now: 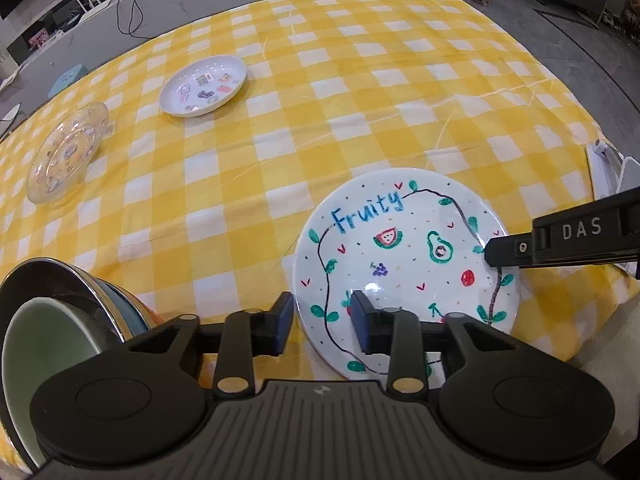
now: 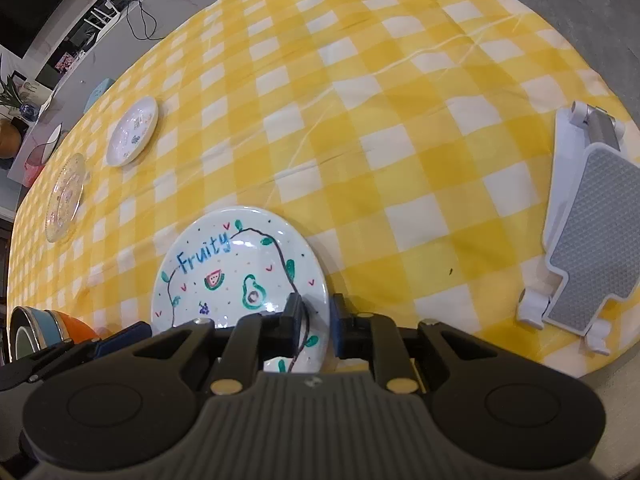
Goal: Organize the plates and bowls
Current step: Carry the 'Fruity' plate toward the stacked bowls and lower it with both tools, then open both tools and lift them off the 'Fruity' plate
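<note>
A white "Fruity" plate (image 1: 404,264) with painted fruit lies near the front edge of the yellow checked table (image 1: 320,100). My left gripper (image 1: 322,320) is open, its two fingers on either side of the plate's left rim. My right gripper (image 2: 316,320) straddles the plate's right rim (image 2: 240,276), one finger over the plate and one outside; it looks closed on the rim. The right gripper's finger (image 1: 516,250) shows in the left wrist view over the plate's right edge. A small white sticker plate (image 1: 203,86) and a clear glass plate (image 1: 66,154) lie far left.
A stack of bowls (image 1: 60,340), steel over green, blue and orange, stands at the front left, also in the right wrist view (image 2: 44,328). A white and grey folding stand (image 2: 588,240) lies at the table's right edge. Floor lies beyond the table's right side.
</note>
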